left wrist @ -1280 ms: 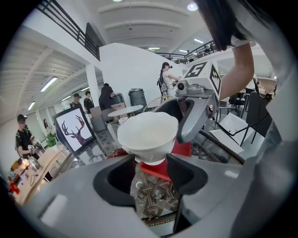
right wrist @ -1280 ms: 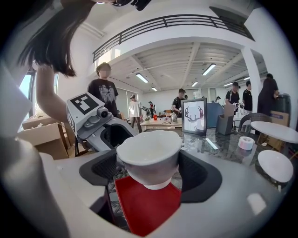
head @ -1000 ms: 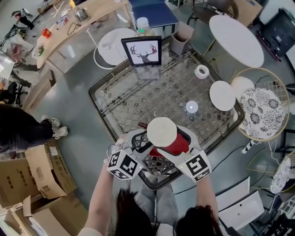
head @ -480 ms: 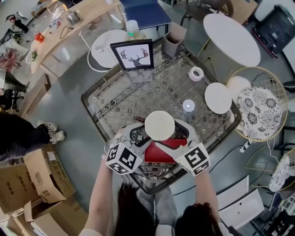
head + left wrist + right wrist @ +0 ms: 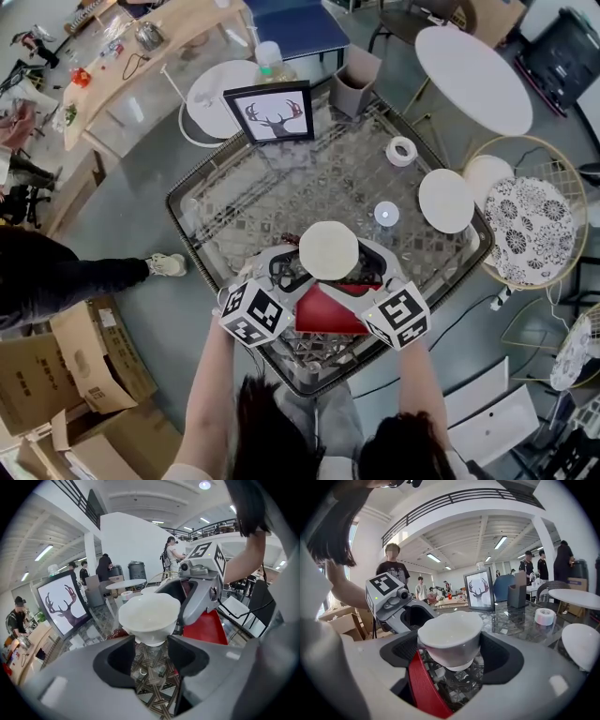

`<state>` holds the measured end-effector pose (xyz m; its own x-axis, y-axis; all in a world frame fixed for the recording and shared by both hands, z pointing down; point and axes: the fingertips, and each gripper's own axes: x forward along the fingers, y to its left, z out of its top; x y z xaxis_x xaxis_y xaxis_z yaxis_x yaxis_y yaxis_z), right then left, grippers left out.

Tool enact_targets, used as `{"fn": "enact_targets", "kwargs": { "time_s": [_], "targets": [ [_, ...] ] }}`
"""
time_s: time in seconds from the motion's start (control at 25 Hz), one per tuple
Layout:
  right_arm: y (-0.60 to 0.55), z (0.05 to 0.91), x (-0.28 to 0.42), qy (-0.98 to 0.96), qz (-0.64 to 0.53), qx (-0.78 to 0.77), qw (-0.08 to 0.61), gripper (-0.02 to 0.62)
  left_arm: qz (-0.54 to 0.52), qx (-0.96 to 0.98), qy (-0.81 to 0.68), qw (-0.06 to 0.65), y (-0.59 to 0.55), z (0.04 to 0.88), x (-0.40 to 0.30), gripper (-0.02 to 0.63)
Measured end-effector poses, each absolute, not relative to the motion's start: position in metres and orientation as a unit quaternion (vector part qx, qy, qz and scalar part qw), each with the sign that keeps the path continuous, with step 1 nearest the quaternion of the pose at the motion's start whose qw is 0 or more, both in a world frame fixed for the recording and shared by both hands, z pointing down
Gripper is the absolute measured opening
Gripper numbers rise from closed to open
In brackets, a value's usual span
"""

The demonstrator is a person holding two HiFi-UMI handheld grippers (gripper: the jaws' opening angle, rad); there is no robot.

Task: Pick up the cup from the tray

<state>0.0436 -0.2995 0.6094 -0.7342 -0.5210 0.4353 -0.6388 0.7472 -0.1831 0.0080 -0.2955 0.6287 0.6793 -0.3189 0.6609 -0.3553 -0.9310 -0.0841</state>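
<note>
The white cup (image 5: pixel 328 250) is up in the air, just over the red tray (image 5: pixel 330 317). The right gripper (image 5: pixel 451 651) hugs its sides. The left gripper (image 5: pixel 151 645) pinches its bottom. Squeeze softly with both, hold the cup flat, and lift slowly.

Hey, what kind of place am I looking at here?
Probably an open workshop or studio hall, staged like a lounge: a glass table with a framed deer picture, cardboard boxes on the floor, and a cluttered workbench.
</note>
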Motion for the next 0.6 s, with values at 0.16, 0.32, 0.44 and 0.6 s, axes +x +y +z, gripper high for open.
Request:
{"fn": "enact_targets", "kwargs": {
  "time_s": [0.16, 0.32, 0.44, 0.6],
  "targets": [
    [-0.300, 0.612, 0.044, -0.914, 0.172, 0.318, 0.182, 0.439, 0.345, 0.918, -0.191, 0.037, -0.295, 0.630, 0.010, 0.213],
    [-0.300, 0.612, 0.045, -0.912, 0.175, 0.325, 0.181, 0.440, 0.329, 0.921, -0.202, 0.055, -0.291, 0.633, 0.012, 0.213],
    [-0.300, 0.611, 0.048, -0.909, 0.173, 0.334, 0.180, 0.439, 0.313, 0.919, -0.231, 0.065, -0.295, 0.631, 0.007, 0.213],
    [-0.288, 0.605, 0.063, -0.901, 0.181, 0.356, 0.170, 0.440, 0.286, 0.918, -0.265, 0.077, -0.295, 0.622, -0.006, 0.213]
  ]
}}
